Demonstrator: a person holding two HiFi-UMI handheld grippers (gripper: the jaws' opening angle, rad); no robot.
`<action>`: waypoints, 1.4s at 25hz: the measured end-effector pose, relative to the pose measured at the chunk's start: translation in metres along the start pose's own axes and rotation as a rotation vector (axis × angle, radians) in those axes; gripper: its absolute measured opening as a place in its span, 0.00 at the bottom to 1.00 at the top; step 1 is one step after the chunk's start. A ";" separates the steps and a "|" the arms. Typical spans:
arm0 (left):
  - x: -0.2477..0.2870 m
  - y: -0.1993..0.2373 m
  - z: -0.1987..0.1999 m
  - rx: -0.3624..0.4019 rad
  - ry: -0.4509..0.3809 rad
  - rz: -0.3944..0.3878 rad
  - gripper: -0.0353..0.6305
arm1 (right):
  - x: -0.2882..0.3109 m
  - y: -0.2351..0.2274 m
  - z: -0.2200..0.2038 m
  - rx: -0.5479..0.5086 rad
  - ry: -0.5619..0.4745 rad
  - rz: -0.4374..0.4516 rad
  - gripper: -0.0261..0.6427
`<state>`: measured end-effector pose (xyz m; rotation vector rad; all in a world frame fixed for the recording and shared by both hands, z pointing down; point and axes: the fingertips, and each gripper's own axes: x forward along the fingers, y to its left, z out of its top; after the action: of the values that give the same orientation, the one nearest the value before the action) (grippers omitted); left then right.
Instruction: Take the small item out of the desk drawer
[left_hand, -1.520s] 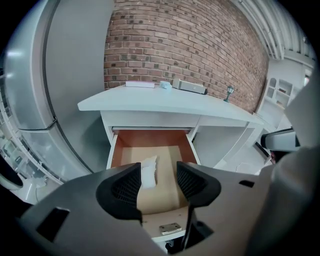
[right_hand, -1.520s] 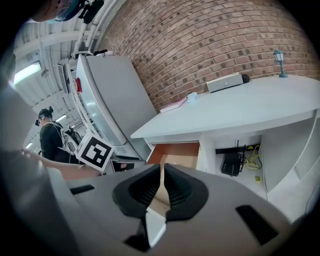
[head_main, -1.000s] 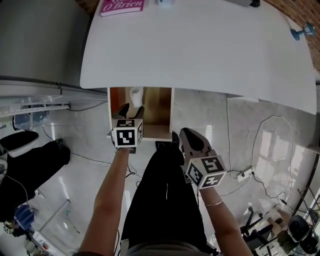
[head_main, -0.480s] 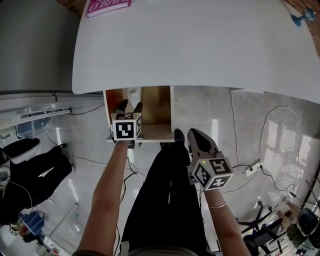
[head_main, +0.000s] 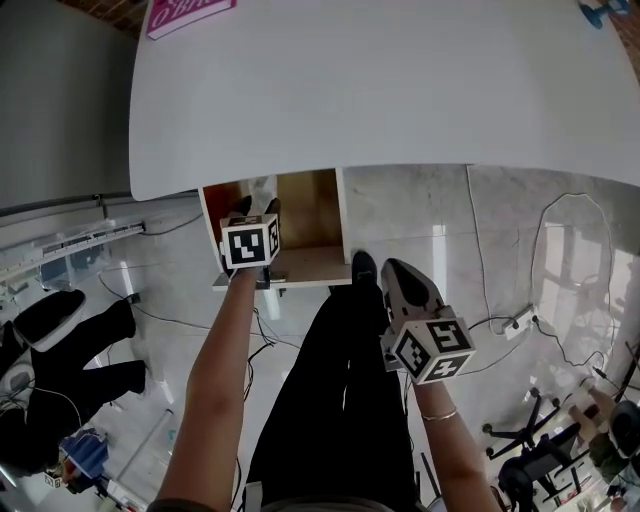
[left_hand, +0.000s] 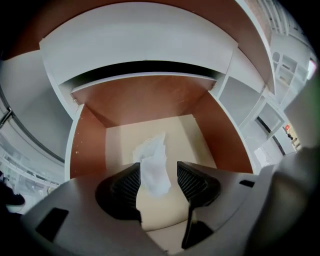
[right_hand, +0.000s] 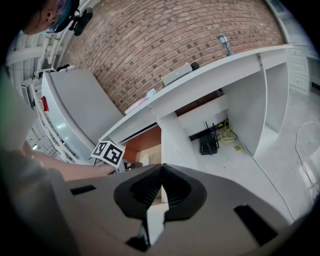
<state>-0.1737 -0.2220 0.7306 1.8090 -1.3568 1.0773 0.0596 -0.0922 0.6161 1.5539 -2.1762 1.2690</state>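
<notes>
The desk drawer (head_main: 300, 266) stands pulled out under the white desk top (head_main: 400, 90), with brown walls and a pale floor (left_hand: 180, 135). A small crumpled white tissue (left_hand: 154, 165) stands on that floor, also visible as the tissue (head_main: 260, 187) from the head view. My left gripper (left_hand: 158, 171) reaches into the drawer; its jaws are open on either side of the tissue, the left one touching it, the right one apart. My right gripper (head_main: 388, 266) hangs beside the person's knee, shut and holding nothing; the right gripper view shows its tips (right_hand: 161, 169) pressed together.
A pink book (head_main: 185, 15) lies at the desk's far left corner and a blue object (head_main: 600, 8) at the far right. The person's black-trousered legs (head_main: 330, 380) are under the drawer front. Cables (head_main: 560, 260) trail on the shiny floor at right; dark shoes (head_main: 60, 310) at left.
My left gripper has pushed further into the drawer, so the tissue now sits between its jaws. The right gripper stayed low beside the knee.
</notes>
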 end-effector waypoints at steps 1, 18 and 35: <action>0.003 0.001 -0.001 0.000 0.007 0.002 0.39 | 0.000 -0.002 -0.001 0.005 0.001 -0.005 0.05; 0.042 0.007 -0.020 0.042 0.121 0.027 0.39 | 0.011 0.006 -0.021 0.042 0.033 0.001 0.05; 0.052 0.015 -0.020 0.088 0.163 0.081 0.37 | 0.021 0.008 -0.017 0.027 0.047 -0.005 0.05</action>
<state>-0.1852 -0.2329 0.7862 1.6983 -1.3132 1.3158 0.0385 -0.0932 0.6348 1.5225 -2.1346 1.3254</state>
